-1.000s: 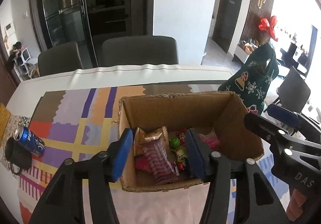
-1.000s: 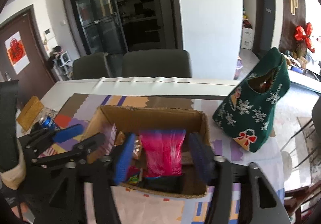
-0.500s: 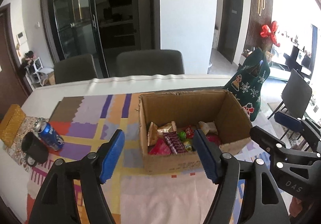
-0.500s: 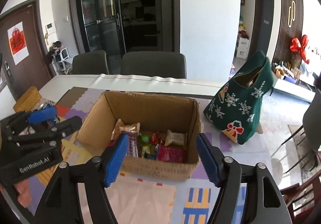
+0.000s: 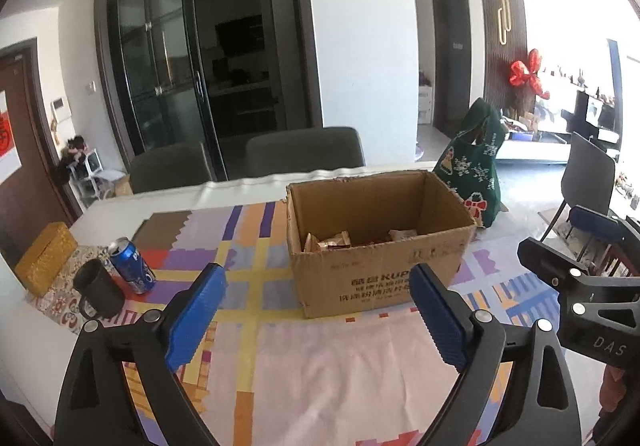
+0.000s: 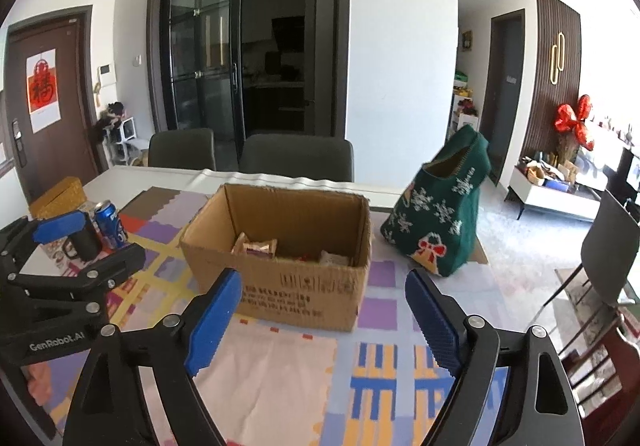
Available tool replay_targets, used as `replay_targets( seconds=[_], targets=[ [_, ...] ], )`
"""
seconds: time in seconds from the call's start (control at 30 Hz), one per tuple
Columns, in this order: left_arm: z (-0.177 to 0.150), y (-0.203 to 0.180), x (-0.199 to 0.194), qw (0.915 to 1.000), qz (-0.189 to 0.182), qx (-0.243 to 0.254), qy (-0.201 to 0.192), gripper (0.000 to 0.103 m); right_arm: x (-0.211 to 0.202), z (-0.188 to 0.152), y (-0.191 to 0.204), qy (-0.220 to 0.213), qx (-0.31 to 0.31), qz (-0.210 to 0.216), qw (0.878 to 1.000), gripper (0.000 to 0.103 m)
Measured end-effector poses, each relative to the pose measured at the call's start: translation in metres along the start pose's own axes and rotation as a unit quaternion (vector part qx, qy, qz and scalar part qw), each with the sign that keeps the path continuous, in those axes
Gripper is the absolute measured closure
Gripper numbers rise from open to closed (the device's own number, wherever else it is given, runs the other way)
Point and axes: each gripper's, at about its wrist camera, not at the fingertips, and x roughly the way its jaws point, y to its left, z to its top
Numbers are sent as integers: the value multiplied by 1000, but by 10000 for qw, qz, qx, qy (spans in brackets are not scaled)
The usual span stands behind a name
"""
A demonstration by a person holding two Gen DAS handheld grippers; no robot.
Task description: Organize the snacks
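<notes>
An open cardboard box (image 5: 376, 278) stands on the patchwork tablecloth, also in the right wrist view (image 6: 304, 294). Snack packets (image 5: 328, 240) lie inside it, seen over the rim; they also show in the right wrist view (image 6: 256, 246). My left gripper (image 5: 316, 310) is open and empty, held back from the box's near side. My right gripper (image 6: 324, 314) is open and empty, also in front of the box. Each gripper shows at the edge of the other's view.
A green Christmas bag (image 6: 440, 222) stands right of the box. A blue soda can (image 5: 132, 266), a black mug (image 5: 98, 288) and a yellow box (image 5: 46, 258) sit at the table's left. Two grey chairs (image 5: 304, 154) stand behind the table.
Both grippers have pulled back and lowered from above the box. The pink snack packet seen between the right fingers a second ago is now in the box.
</notes>
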Motion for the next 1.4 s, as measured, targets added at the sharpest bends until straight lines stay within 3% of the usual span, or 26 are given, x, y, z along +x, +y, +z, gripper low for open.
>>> replay_targets(
  seconds=[0.53,1.4],
  targets=[
    [-32,-4,-64,9994,-42,-223,-259,3,-51,-45,-3,70,160,151,9997,18],
    [-35,-13,-96,9983,29,-69,-570,0,-89,-49,-2,-265,107,104,9995,18]
  ],
)
